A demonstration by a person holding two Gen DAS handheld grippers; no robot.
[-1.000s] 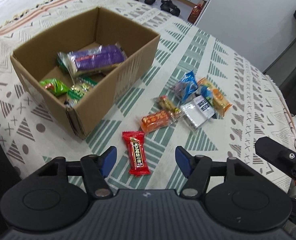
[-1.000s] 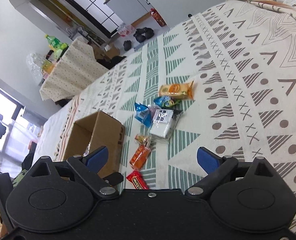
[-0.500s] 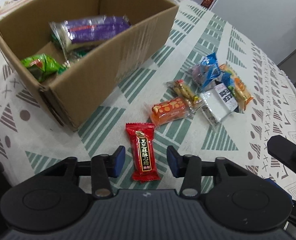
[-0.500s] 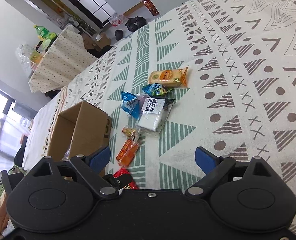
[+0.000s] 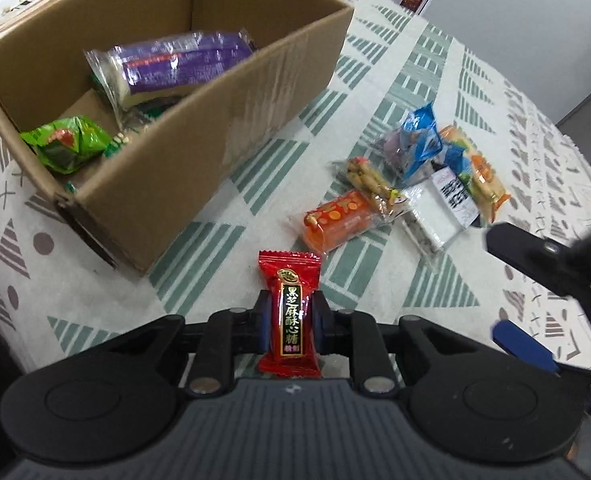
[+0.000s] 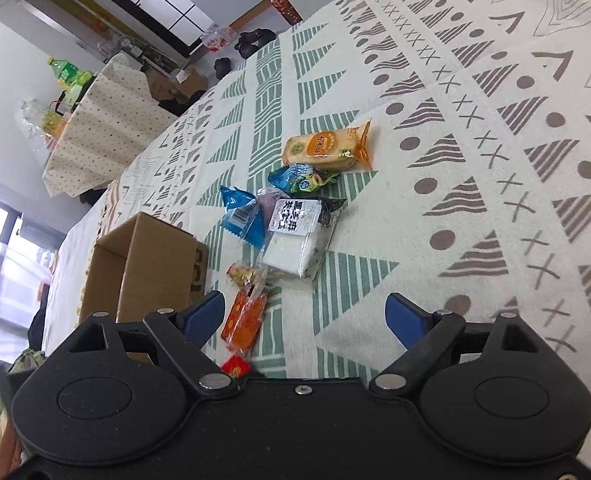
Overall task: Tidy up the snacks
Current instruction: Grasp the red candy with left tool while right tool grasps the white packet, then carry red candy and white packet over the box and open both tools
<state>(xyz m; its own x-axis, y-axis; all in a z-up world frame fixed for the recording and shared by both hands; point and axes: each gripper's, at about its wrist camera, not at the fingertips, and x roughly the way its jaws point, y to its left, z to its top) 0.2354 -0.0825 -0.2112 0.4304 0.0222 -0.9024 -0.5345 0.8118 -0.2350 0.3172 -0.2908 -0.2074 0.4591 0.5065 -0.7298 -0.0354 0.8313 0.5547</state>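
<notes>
The inside of the cardboard box point(image 5: 199, 168) is being shown only by the left wrist view, a purple packet point(image 5: 179, 64) and a green packet point(image 5: 69, 146) lying within. The red candy point(image 5: 291, 316), gold-lettered, is being clamped on the tablecloth point(image 5: 375, 80) by the left gripper point(image 5: 291, 320). The right gripper point(image 6: 305, 314) is being narrowed over the orange packet point(image 6: 244, 320), pads not pressing it.

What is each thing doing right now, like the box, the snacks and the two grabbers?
Box: open, snacks inside.
Red candy: pinched between the left gripper fingers.
Right gripper: wide apart, closing a little, holding nothing.
Orange snack: lying on the tablecloth.
Purple packet: in the box.
</notes>
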